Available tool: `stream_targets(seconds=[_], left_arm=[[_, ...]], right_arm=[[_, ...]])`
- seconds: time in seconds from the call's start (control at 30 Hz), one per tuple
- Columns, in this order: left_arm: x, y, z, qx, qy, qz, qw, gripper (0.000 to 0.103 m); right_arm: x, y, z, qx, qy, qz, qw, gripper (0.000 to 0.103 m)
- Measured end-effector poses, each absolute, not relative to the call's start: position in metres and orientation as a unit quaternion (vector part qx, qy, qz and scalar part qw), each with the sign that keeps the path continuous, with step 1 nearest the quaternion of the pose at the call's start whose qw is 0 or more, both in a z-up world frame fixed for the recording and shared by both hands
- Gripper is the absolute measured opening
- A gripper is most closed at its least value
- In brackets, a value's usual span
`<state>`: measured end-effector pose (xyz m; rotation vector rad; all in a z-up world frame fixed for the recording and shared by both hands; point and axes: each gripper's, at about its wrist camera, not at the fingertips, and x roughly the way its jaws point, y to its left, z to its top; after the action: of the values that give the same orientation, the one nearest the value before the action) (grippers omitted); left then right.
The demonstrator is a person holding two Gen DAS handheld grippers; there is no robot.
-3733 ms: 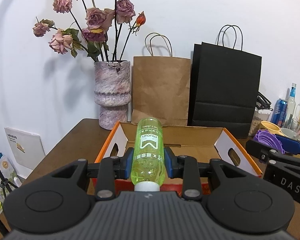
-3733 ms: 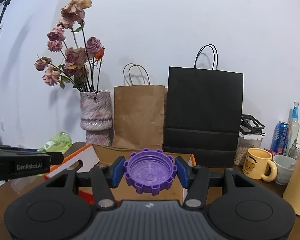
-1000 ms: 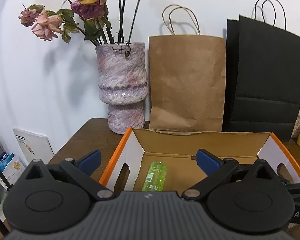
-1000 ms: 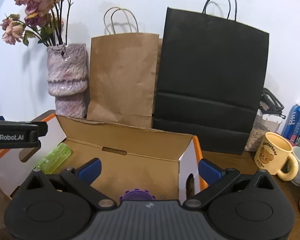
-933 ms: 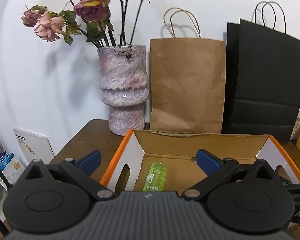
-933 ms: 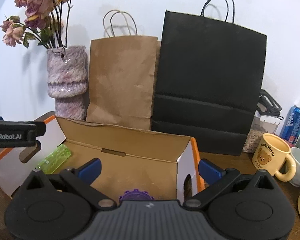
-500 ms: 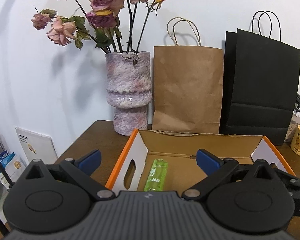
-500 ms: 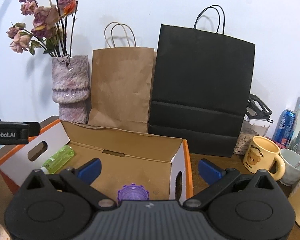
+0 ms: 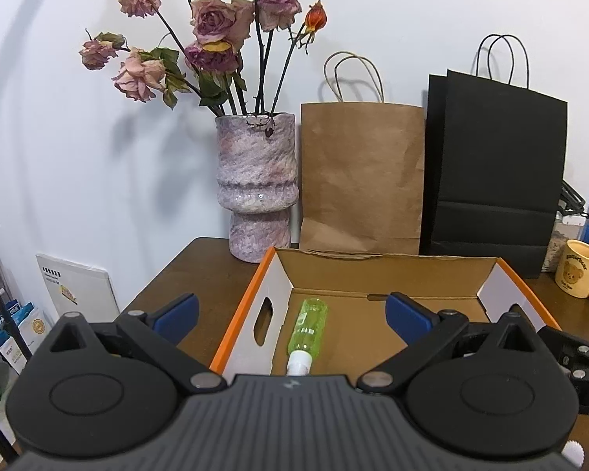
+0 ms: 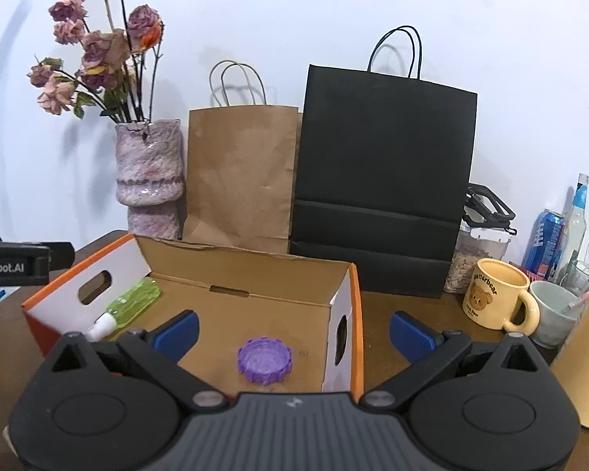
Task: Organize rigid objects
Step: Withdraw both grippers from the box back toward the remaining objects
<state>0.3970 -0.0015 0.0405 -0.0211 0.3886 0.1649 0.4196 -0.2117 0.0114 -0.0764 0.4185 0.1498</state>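
Both hand-held grippers have pulled back since a second ago, baring more of the box [image 10: 345, 306] on the bench [image 9: 200, 271]. Left hand-held gripper [image 9: 290, 316] and right hand-held gripper [image 10: 294, 331] gape wide, holding nothing. Inside the box, the bottle [image 9: 308, 327] lies flat along the left wall, white cap toward the cameras, base toward the back wall. Near the right wall rests the purple lid [image 10: 264, 360], hollow side up, well apart from the bottle.

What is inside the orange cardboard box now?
Inside the cardboard box lie a green bottle, along its left wall, and a purple lid. The near corners are hidden by the gripper bodies.
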Motion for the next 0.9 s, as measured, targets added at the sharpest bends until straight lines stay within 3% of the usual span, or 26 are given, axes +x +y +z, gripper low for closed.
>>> stream_targets(seconds=[0.9], left_arm=[[0.303,-0.004,0.033,-0.010,0.203,0.064,0.977,0.103]], right_arm=[[0.320,-0.226,0.001,-0.044,0.211,0.076,0.974,0.103]])
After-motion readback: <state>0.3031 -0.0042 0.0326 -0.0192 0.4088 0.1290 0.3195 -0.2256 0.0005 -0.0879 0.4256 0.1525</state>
